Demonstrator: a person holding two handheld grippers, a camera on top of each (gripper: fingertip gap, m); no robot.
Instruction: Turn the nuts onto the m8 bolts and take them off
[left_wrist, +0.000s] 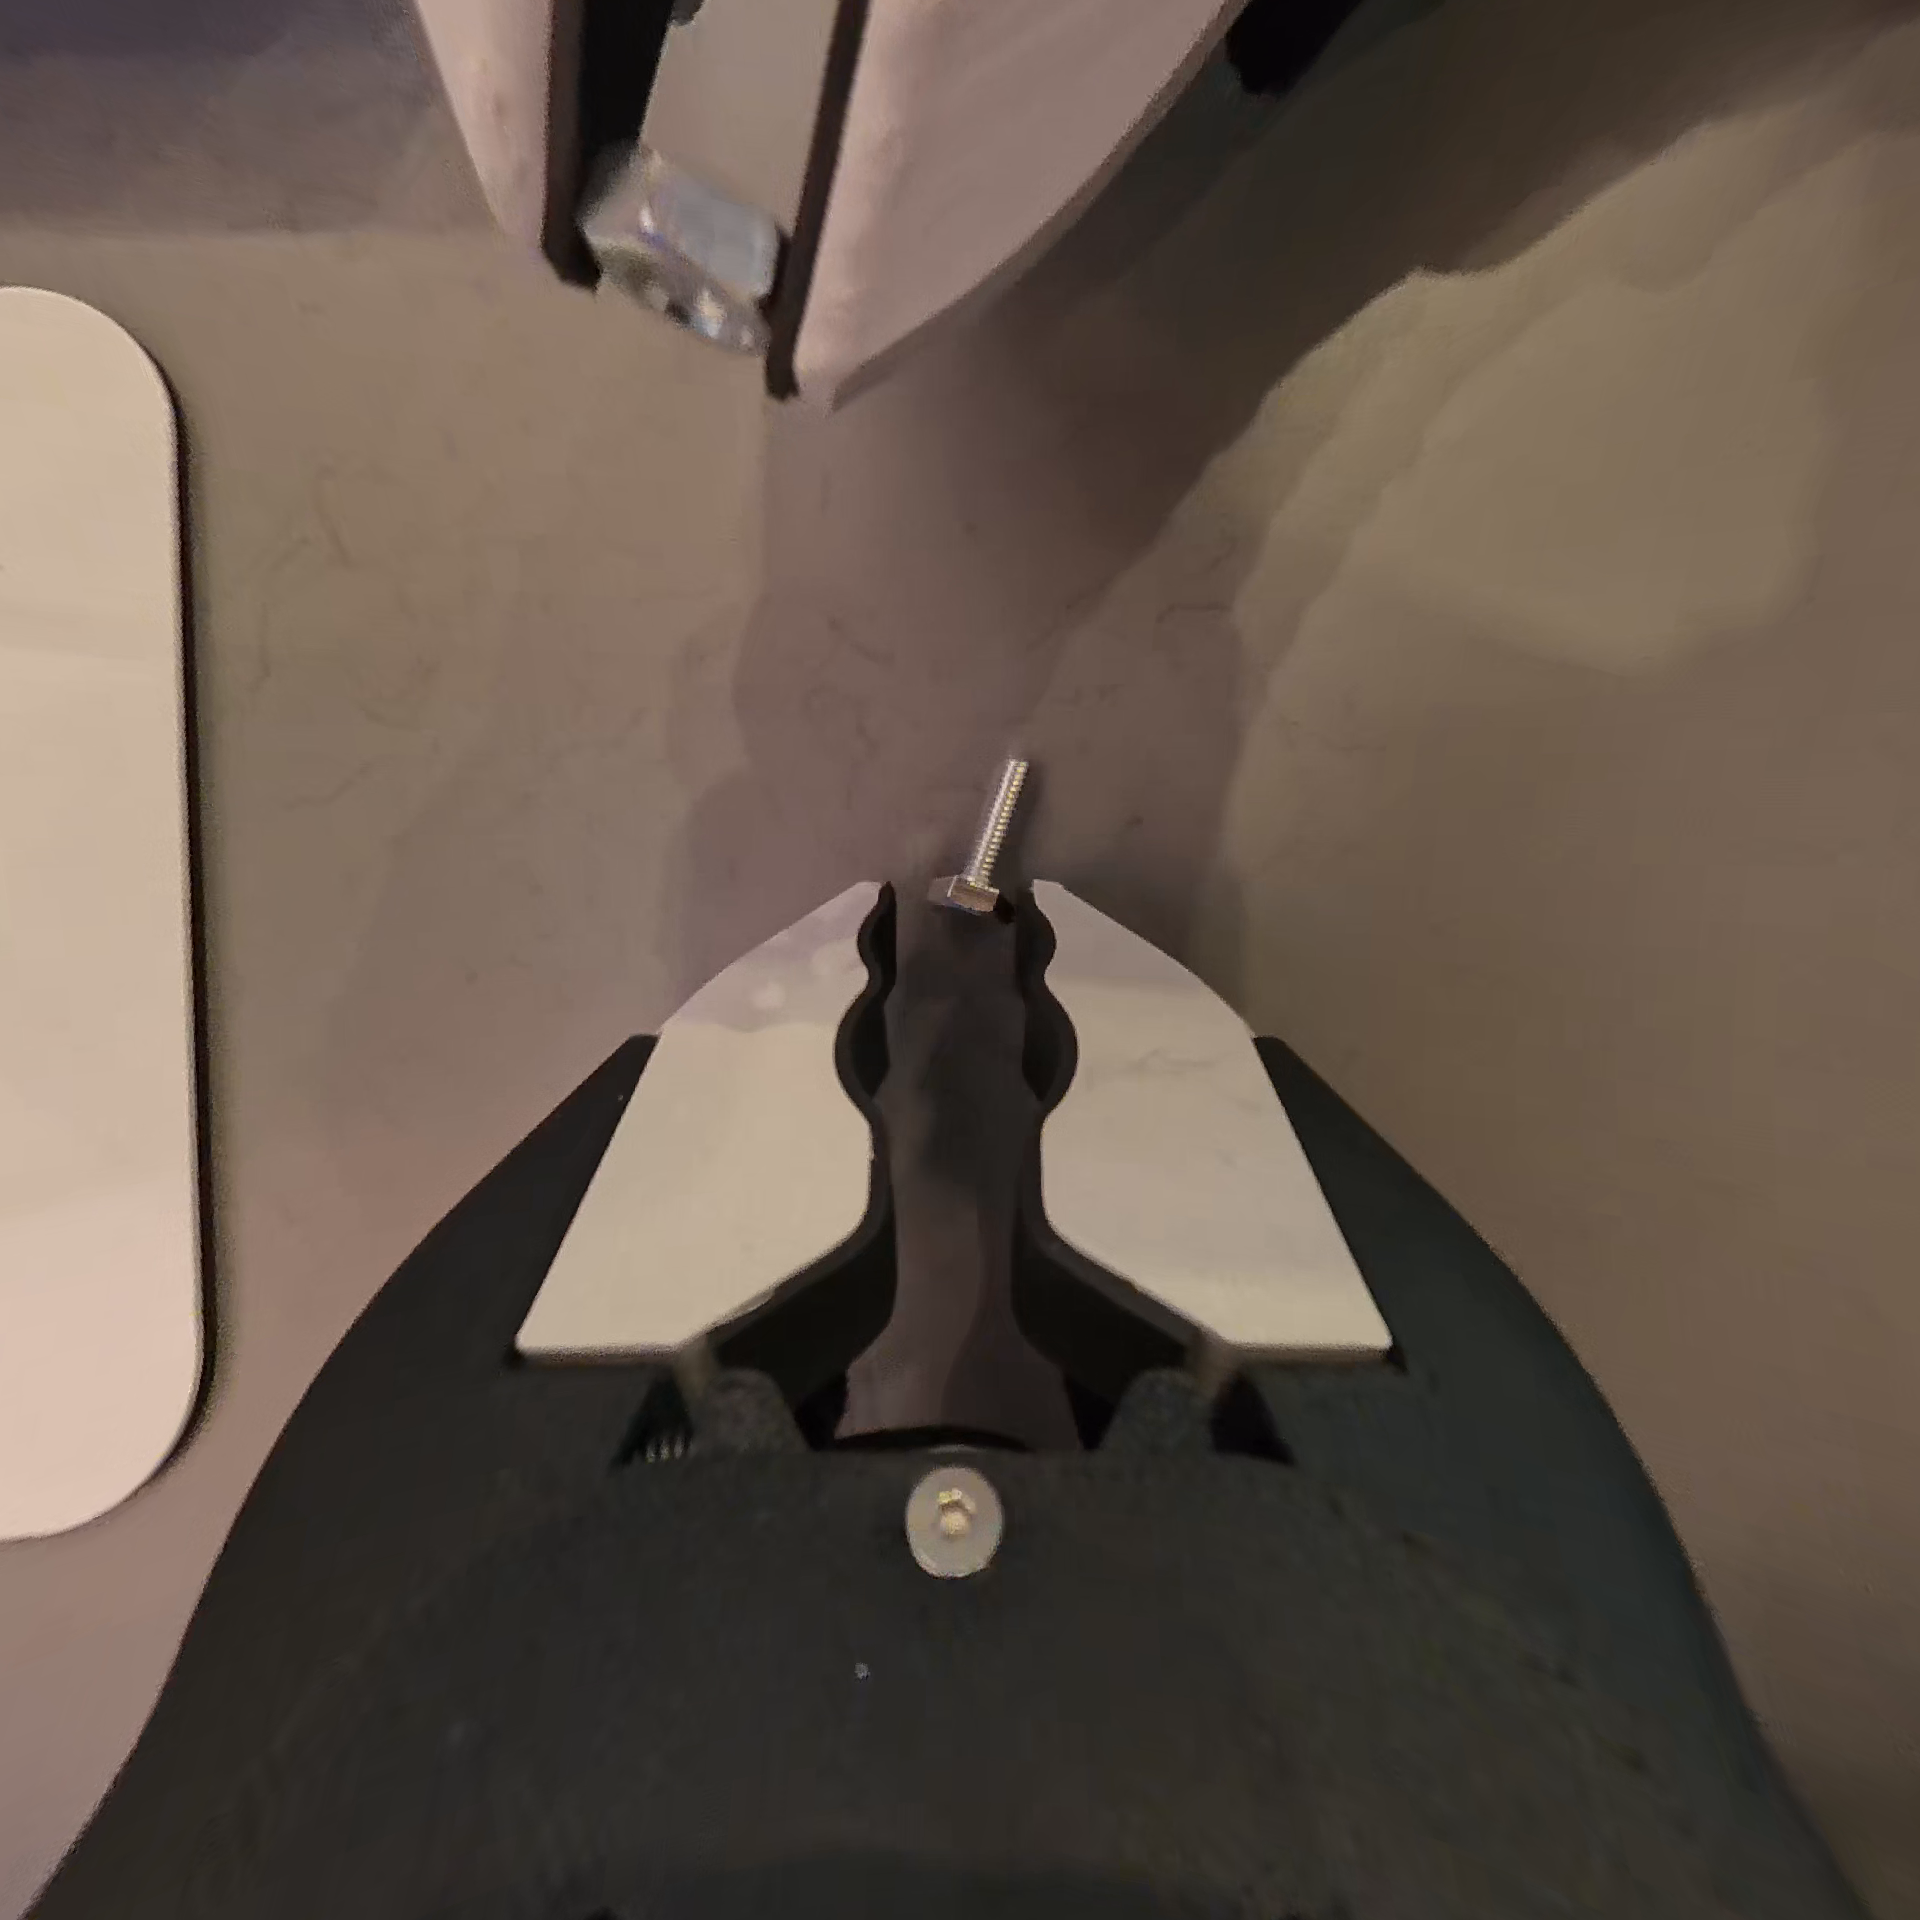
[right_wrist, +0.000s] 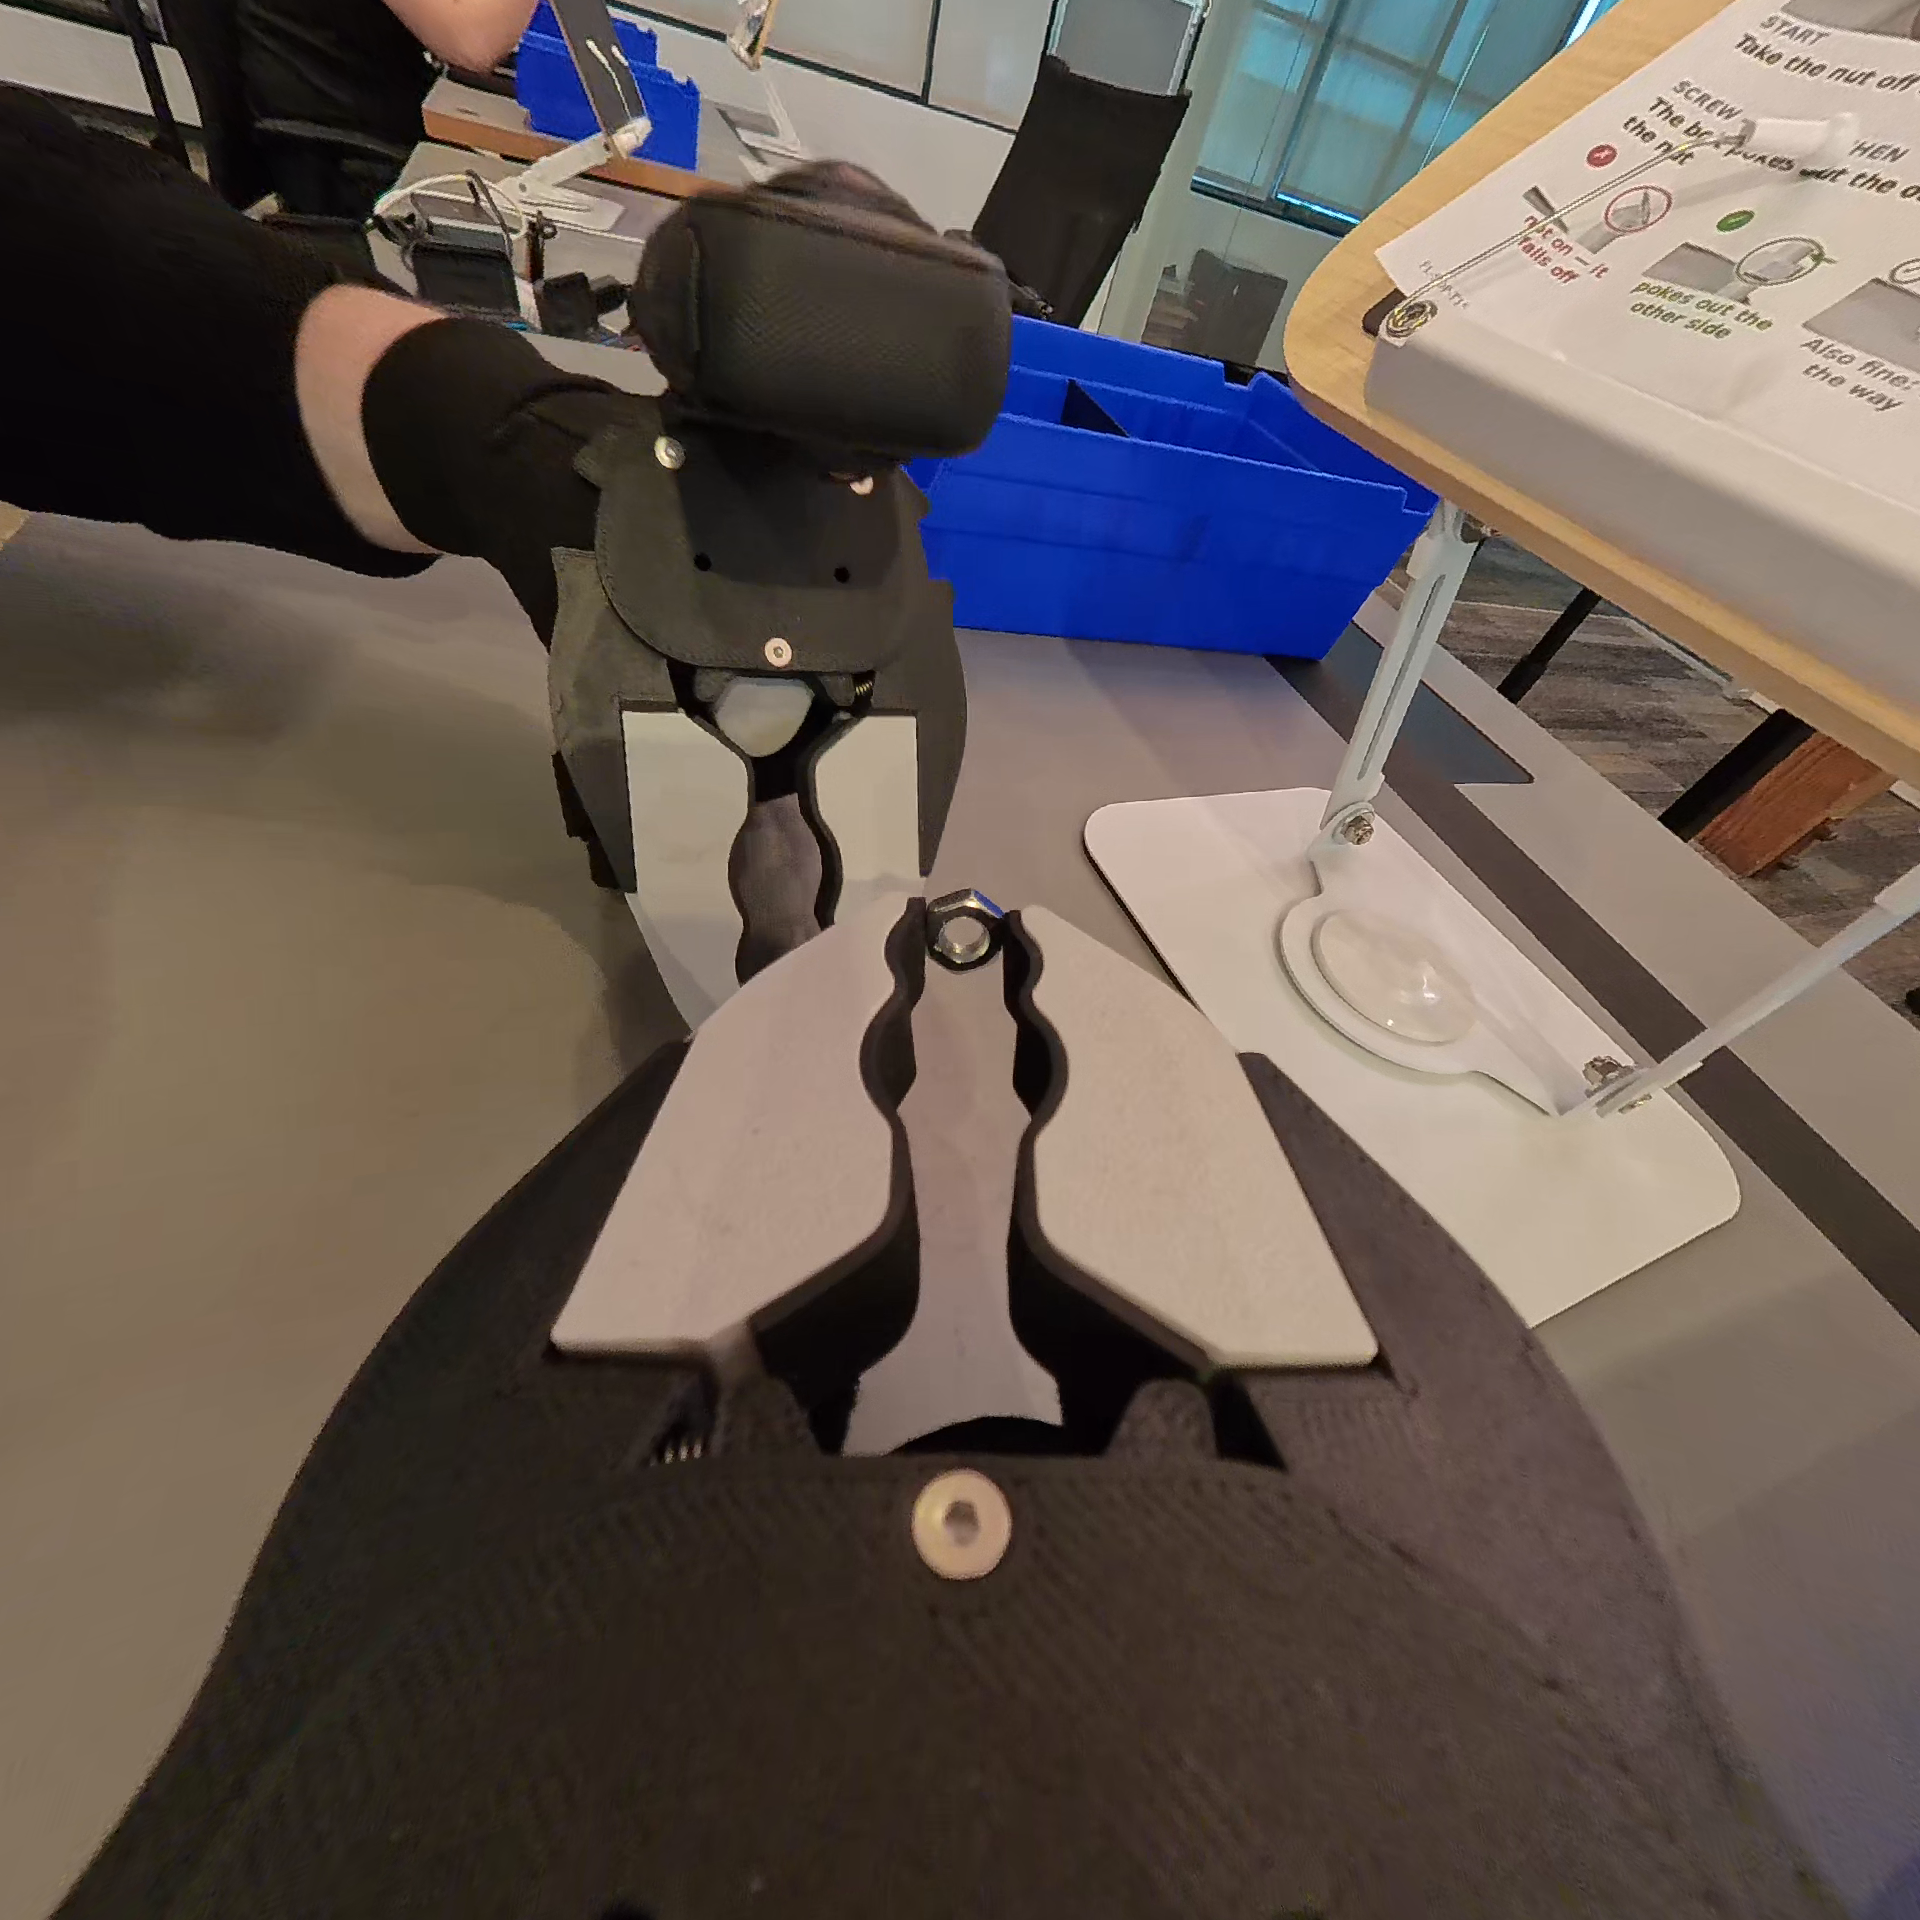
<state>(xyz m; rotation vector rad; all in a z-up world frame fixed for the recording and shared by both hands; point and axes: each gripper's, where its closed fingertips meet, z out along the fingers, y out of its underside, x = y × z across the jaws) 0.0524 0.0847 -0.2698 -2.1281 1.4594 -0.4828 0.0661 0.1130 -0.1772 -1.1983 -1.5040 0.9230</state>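
Where the left wrist view looks down on the grey table (left_wrist: 1455, 623), the bolt (left_wrist: 987, 842) sits at the very tips of the left gripper (left_wrist: 961, 899): hex head between the two fingertips, nearer the right-hand one, threaded shank pointing away from the gripper and slightly tilted. Left jaws stand apart; a clear gap shows between the bolt head and the left-hand pad (left_wrist: 878, 925), so the head is not clamped. Whether the head touches the right-hand pad: cannot tell.

Right gripper (right_wrist: 961, 930): jaws narrowed onto a silver hex nut (right_wrist: 961, 935), both pads pressed against its flats, bore facing the camera. The same nut (left_wrist: 681, 265) shows at the top of the left view, well apart from the bolt. White stand base (right_wrist: 1351, 1091) lies to the right.
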